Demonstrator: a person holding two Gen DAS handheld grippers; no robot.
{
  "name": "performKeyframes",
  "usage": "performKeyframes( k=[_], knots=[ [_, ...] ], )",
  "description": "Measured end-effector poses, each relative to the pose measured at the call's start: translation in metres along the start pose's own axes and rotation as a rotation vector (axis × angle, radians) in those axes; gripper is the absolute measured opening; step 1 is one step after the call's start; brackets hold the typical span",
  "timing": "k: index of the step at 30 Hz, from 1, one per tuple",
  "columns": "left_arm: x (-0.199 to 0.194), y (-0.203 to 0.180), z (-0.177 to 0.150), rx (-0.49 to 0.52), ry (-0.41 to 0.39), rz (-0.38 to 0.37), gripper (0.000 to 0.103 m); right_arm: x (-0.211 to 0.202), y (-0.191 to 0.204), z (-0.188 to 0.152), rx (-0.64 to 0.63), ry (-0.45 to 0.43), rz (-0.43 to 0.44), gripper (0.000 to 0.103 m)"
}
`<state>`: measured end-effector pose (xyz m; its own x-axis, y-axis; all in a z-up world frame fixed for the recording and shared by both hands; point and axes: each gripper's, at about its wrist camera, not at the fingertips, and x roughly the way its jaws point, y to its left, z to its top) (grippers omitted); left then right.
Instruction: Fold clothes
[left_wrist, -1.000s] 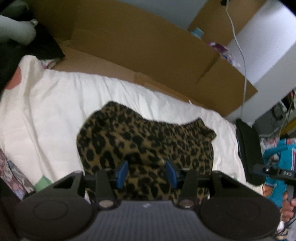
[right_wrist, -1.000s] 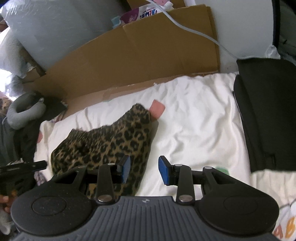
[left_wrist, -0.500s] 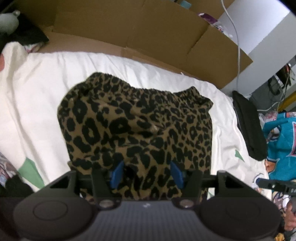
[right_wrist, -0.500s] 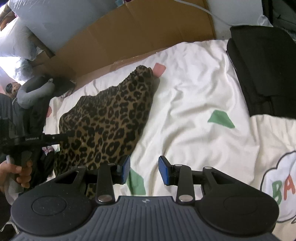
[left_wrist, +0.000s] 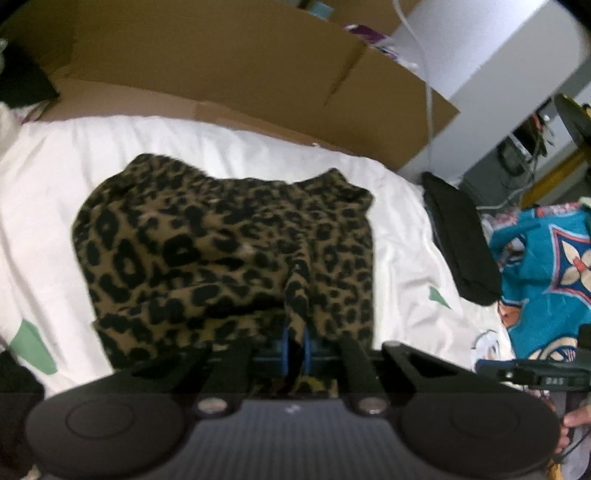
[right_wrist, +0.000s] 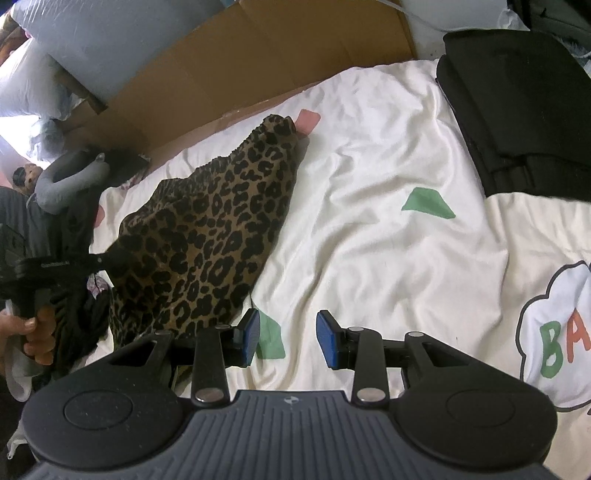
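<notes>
Item: leopard garment (left_wrist: 229, 243), centre of my left view, lying crumpled on the white sheet (left_wrist: 48, 177); its near hem is hidden behind my left gripper (left_wrist: 294, 349), whose blue pads are pinched narrow on a ridge of the cloth. The left view is blurred. Right gripper (right_wrist: 287, 339): fingers wide, empty, over the sheet just beside the garment's edge. Cardboard (left_wrist: 229, 62) along the top. Black bag (right_wrist: 517, 92) upper right, cut off. Teal fabric (left_wrist: 546, 266) at right edge.

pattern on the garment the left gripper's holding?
Leopard print, black spots on tan. The garment shows sharpest in the right wrist view; left gripper pinches its near edge.
</notes>
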<state>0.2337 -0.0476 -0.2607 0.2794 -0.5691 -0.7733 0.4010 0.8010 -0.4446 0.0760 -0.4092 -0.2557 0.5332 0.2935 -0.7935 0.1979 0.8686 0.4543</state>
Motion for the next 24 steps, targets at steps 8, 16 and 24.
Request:
performKeyframes(
  k=[8, 16, 24],
  knots=[
    [0.007, -0.053, 0.002, 0.069, 0.032, -0.082, 0.008, -0.004, -0.012, -0.007, 0.027, 0.012, 0.001, 0.041],
    [0.028, -0.103, -0.005, 0.124, 0.087, -0.163, 0.008, -0.009, -0.031, -0.015, 0.059, 0.018, -0.009, 0.041],
    [0.066, -0.141, -0.021, 0.164, 0.182, -0.206, 0.008, -0.011, -0.049, -0.019, 0.085, 0.021, -0.017, 0.041]
  ],
)
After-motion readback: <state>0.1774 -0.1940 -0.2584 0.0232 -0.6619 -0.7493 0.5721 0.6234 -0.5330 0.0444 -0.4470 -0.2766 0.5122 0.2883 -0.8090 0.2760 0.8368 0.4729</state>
